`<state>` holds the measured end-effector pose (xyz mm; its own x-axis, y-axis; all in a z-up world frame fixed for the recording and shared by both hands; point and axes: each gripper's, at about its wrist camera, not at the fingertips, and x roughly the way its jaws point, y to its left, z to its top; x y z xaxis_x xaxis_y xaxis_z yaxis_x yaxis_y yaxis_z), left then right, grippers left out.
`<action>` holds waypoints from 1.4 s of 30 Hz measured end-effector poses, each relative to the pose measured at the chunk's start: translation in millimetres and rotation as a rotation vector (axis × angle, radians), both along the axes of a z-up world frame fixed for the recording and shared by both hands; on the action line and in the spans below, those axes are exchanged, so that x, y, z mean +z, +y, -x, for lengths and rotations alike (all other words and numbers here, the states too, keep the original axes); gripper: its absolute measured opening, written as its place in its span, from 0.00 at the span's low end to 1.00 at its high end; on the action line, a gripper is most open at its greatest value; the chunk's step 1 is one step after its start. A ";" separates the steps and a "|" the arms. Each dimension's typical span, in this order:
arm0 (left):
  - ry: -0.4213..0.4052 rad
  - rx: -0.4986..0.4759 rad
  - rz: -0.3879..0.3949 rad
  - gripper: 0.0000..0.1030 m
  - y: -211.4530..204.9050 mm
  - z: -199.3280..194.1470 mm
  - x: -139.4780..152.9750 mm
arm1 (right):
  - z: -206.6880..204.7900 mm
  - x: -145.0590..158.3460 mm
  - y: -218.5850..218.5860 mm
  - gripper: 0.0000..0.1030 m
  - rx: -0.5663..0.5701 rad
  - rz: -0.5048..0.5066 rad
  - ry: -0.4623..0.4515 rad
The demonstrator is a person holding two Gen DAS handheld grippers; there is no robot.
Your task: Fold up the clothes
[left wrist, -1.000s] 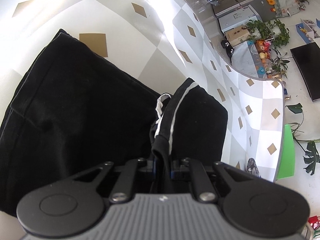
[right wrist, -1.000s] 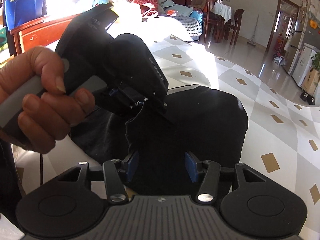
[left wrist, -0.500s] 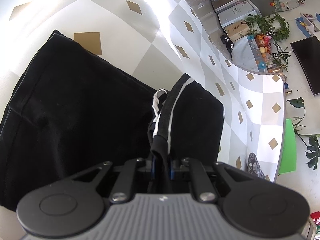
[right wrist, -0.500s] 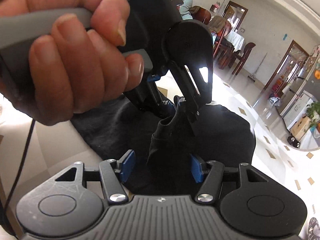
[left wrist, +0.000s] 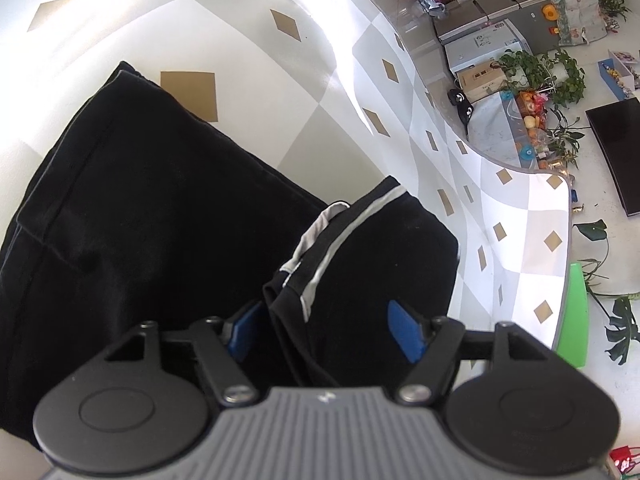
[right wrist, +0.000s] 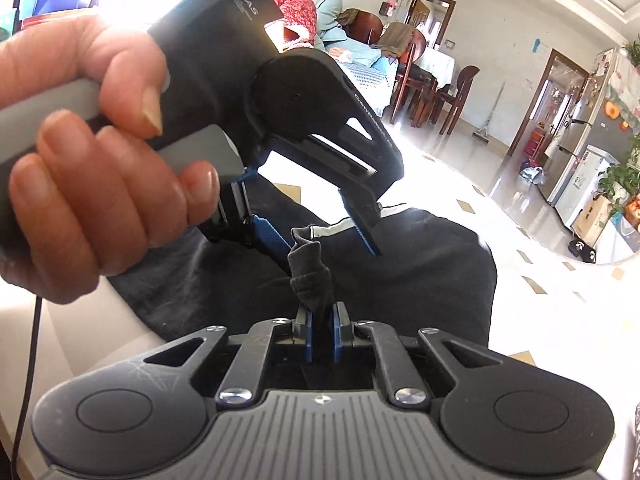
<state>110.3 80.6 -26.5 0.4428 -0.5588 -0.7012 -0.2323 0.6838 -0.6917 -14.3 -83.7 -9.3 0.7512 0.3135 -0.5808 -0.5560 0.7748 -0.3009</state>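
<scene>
black cotton garment with white-striped trim (left wrist: 168, 216) spread lower left of left view | right gripper (right wrist: 321, 334) pinching bunched corner dead centre | left gripper (left wrist: 326, 330) spread wide, trim between fingers, nearer the hem

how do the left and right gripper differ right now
The left gripper is open, its blue fingers spread on either side of the black garment; the right gripper is shut on a bunched fold of it. The left gripper holds nothing, while the right pinches cloth between its pads. Both sit over the same garment, close together.
</scene>
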 end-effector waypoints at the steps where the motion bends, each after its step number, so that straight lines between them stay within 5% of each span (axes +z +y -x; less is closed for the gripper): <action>1: 0.002 -0.002 0.010 0.72 -0.5 -1.0 -1.3 | 0.3 1.1 0.7 0.06 0.001 -0.003 -0.003; 7: 0.010 -0.004 0.052 0.72 -3.4 -5.4 -8.3 | 6.3 10.4 4.9 0.06 0.011 -0.028 -0.017; 14: 0.020 -0.036 0.069 0.23 -13.1 -11.2 -12.2 | 15.0 14.0 14.2 0.06 0.052 -0.011 -0.025; 18: -0.019 -0.063 0.025 0.09 -18.6 -9.7 -2.9 | 13.9 13.7 16.5 0.06 0.055 -0.006 -0.027; 20: -0.028 -0.077 0.014 0.09 -19.3 -8.6 1.1 | 12.9 9.6 18.9 0.11 0.046 0.028 -0.042; 22: -0.023 -0.082 0.009 0.09 -19.8 -8.2 1.9 | 12.8 3.9 21.9 0.34 0.041 0.074 -0.066; 23: -0.021 -0.084 0.006 0.09 -20.0 -8.0 2.4 | 13.6 0.0 23.4 0.38 0.042 0.102 -0.082; 33: 0.002 -0.119 -0.013 0.09 -26.0 -6.0 8.1 | 2.3 -23.1 33.9 0.44 0.020 0.200 -0.134; 37: 0.008 -0.131 -0.007 0.09 -27.5 -5.1 9.4 | -9.0 -27.5 35.5 0.40 -0.015 0.212 -0.160; 40: 0.009 -0.127 0.003 0.11 -24.5 -5.9 8.7 | -15.4 -22.5 30.1 0.11 -0.028 0.157 -0.114; 42: 0.017 -0.120 -0.006 0.18 -21.7 -7.6 6.6 | -15.7 -19.9 27.1 0.06 -0.030 0.143 -0.111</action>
